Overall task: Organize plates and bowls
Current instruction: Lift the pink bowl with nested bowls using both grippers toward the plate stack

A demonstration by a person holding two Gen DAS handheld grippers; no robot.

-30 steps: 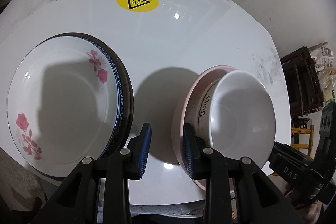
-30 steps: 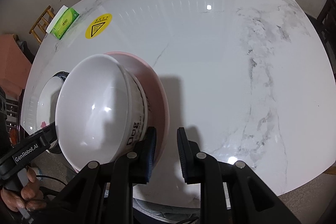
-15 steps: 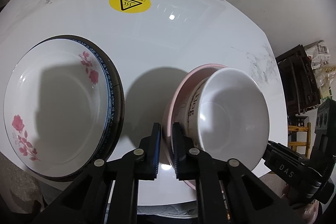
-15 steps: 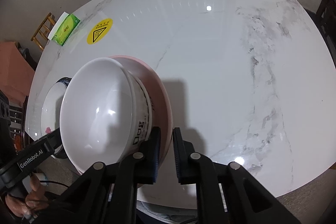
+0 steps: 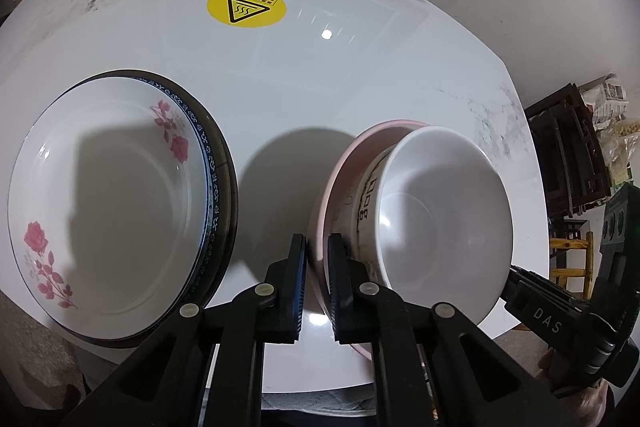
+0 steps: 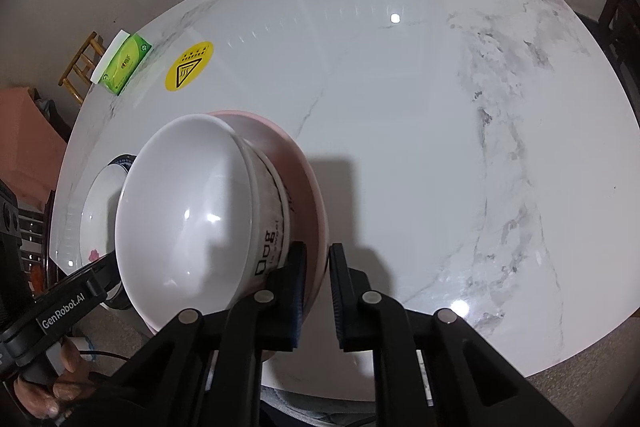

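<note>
Nested near the table's front edge: plain white bowl (image 5: 436, 223) inside a lettered bowl (image 6: 276, 223) inside a pink bowl (image 5: 332, 195); to their left, stacked, rose-printed white plate (image 5: 108, 203) atop blue-patterned and dark ones.

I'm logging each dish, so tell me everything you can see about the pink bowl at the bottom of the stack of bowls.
The pink bowl is the widest and outermost of the nested stack, plain pale pink, smooth and glossy like ceramic or melamine. A white bowl with black lettering sits inside it, with a plain white bowl on top. It sits near the marble table's front edge. The left hand-held gripper is shut on its rim on one side, the right hand-held gripper on the opposite side.
</note>
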